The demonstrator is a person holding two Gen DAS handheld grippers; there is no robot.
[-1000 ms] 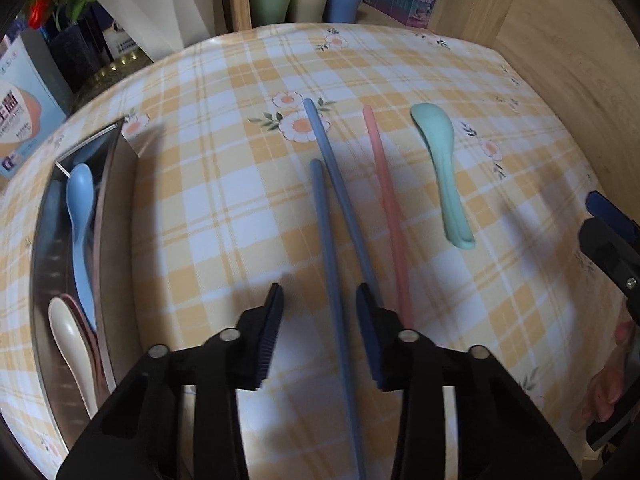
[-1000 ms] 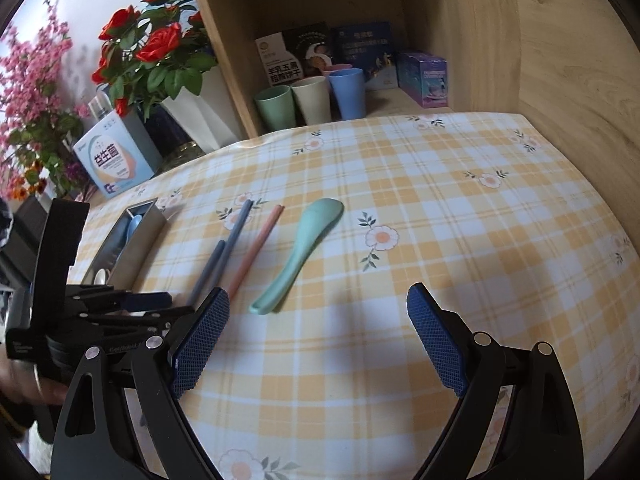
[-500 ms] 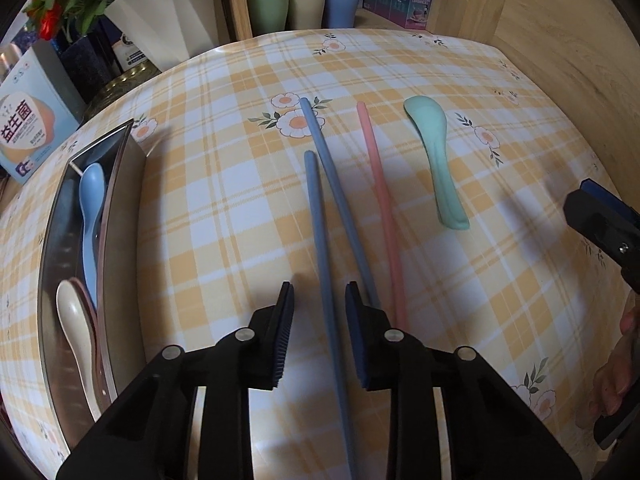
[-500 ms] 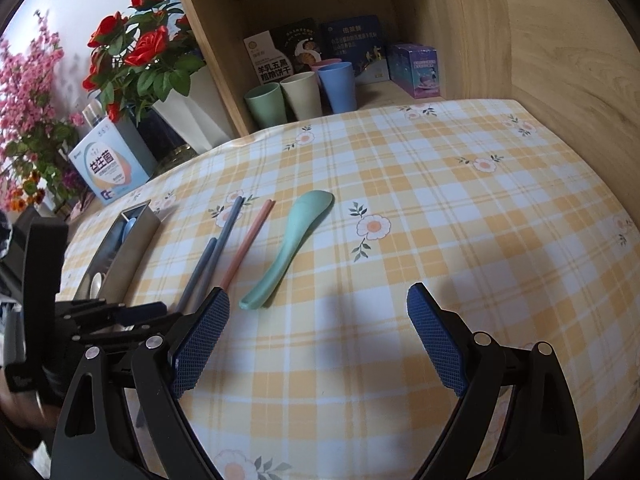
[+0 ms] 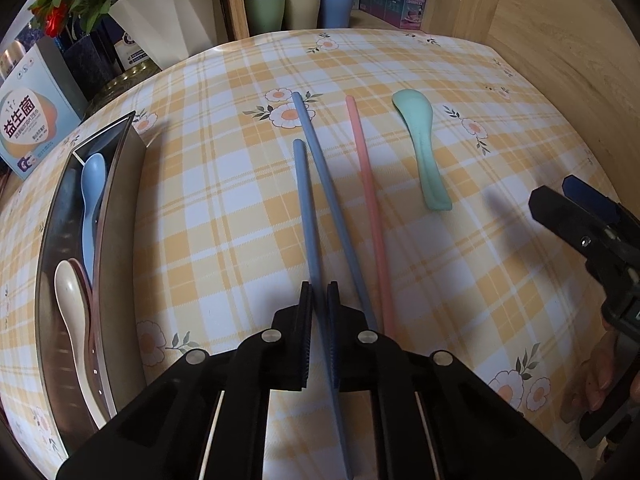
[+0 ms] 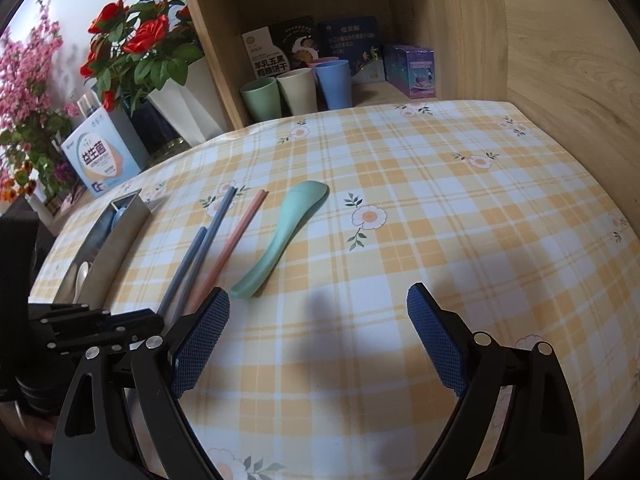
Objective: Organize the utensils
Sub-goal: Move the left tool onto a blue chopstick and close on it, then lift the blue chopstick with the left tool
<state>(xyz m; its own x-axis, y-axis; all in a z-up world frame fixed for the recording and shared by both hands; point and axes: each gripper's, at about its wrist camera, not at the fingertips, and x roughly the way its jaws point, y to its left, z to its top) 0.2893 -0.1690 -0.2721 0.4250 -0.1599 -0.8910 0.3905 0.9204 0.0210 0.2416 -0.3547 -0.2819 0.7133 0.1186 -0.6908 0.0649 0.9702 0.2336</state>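
Two blue chopsticks, a pink chopstick [image 5: 368, 192] and a mint-green spoon [image 5: 420, 148] lie side by side on the checked tablecloth. My left gripper [image 5: 319, 292] is closing, its pads pressing on the left blue chopstick [image 5: 306, 208], which still rests on the cloth. The other blue chopstick [image 5: 324, 168] runs just to its right. To the left stands a metal tray [image 5: 120, 208] holding a blue spoon [image 5: 91, 192] and a cream spoon [image 5: 72, 308]. My right gripper [image 6: 318, 298] hovers open over bare cloth, right of the green spoon [image 6: 288, 228], with nothing between its fingers.
Three cups [image 5: 298, 4] stand in the wooden shelf at the back. A white vase with red flowers [image 6: 160, 60] and a box [image 5: 28, 120] stand at the back left. A wooden wall [image 5: 560, 60] closes the right side. A hand [image 5: 592, 380] holds the right gripper.
The left jaws have narrowed from well apart to pressed on the left blue chopstick, and the gripper has shifted slightly along it. The right gripper has stayed put and open.
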